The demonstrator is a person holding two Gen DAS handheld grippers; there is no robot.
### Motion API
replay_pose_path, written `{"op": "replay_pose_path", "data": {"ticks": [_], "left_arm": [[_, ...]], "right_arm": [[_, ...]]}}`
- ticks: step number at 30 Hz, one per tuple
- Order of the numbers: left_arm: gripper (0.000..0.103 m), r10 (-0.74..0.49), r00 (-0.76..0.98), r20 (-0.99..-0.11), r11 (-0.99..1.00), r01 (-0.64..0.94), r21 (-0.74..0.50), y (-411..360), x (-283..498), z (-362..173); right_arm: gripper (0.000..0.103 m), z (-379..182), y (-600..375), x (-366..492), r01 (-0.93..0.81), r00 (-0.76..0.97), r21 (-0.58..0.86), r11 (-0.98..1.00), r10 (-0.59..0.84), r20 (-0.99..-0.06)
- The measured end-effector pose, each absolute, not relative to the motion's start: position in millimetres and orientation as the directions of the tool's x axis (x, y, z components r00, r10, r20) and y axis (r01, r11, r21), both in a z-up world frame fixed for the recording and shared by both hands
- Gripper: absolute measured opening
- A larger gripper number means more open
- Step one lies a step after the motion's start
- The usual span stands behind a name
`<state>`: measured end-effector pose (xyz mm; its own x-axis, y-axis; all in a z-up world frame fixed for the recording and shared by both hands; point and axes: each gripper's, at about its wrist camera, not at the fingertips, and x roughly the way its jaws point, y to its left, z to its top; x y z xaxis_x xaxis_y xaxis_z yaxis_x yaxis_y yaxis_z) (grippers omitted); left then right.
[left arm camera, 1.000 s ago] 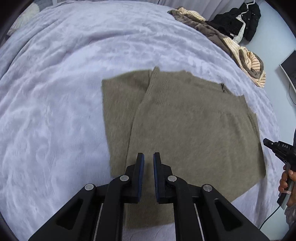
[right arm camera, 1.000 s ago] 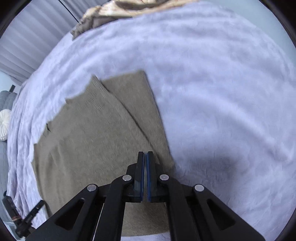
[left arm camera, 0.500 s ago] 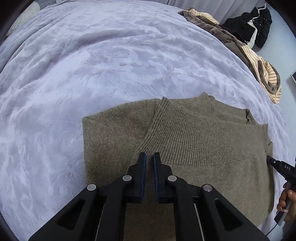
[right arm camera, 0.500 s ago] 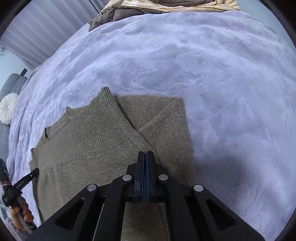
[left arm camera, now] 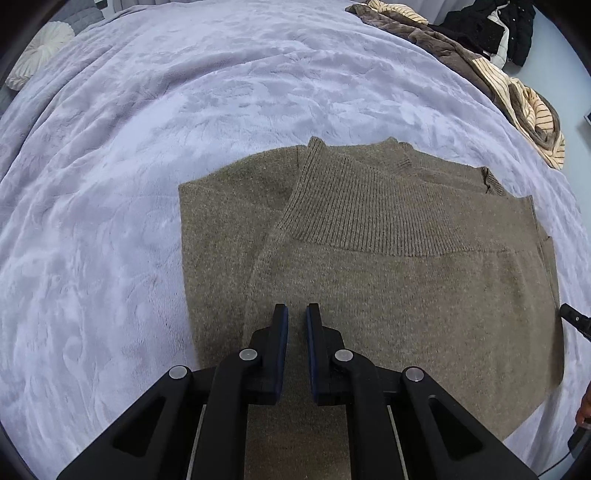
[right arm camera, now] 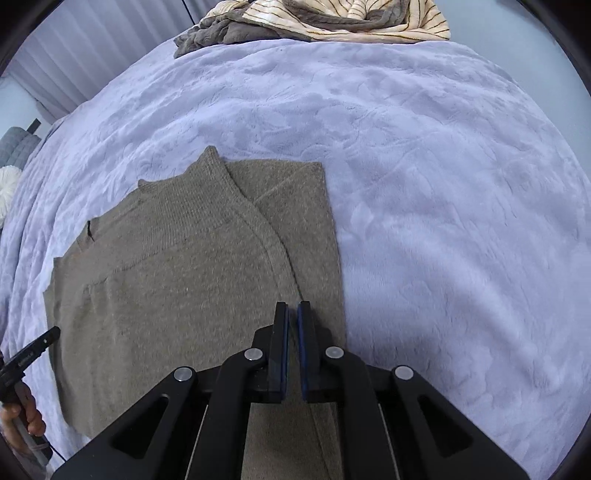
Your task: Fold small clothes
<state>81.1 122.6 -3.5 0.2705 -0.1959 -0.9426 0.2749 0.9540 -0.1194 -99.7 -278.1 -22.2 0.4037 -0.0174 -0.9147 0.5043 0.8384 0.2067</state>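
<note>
The olive-brown knit sweater (left arm camera: 388, 295) lies flat on the lavender plush blanket (left arm camera: 184, 110) of the bed, already partly folded: a ribbed band is turned over across its far half, and one side panel is tucked under a diagonal seam. It sits near the bed's right edge in the left wrist view.

The left gripper (left arm camera: 294, 314) hangs over the near middle of the sweater with its fingers almost together and nothing between them. The right gripper (right arm camera: 293, 314) hangs over the sweater's right edge, its fingers likewise nearly closed and empty. Whether either fingertip is pressing the knit cannot be told from these views; they look just above it.

Risks from here, as I judge them:
- Fingers this close together cannot take a fold edge; a descent without opening would only push the knit and wrinkle the layers.
- The fabric is stacked in several layers near the diagonal seam. A pinch there may catch only the top layer, so the fold peels open when lifted.
- The plush blanket is soft and grippy-looking; a deep pinch could catch it along with the sweater.
- Uneven lifting by the two hands would skew the fold.

The pile of striped and brown clothes (right arm camera: 314, 18) at the far edge is well apart.
</note>
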Motion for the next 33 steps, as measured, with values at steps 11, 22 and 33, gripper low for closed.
{"op": "replay_pose_path", "data": {"ticks": [11,22,33], "left_arm": [[0.011,-0.179,0.233,-0.956,0.951,0.291,-0.107,128,57,3],[0.011,-0.167,0.207,-0.964,0.951,0.291,-0.103,144,30,6],[0.012,-0.185,0.219,-0.958,0.957,0.260,-0.126,178,-1,5]], "right_arm": [[0.006,-6,-252,-127,0.507,0.400,0.189,0.841,-0.035,-0.916],[0.006,-11,-197,-137,0.450,0.369,0.226,0.864,0.051,-0.928],[0.006,-22,-142,-133,0.356,0.315,0.273,0.894,0.160,-0.935]]}}
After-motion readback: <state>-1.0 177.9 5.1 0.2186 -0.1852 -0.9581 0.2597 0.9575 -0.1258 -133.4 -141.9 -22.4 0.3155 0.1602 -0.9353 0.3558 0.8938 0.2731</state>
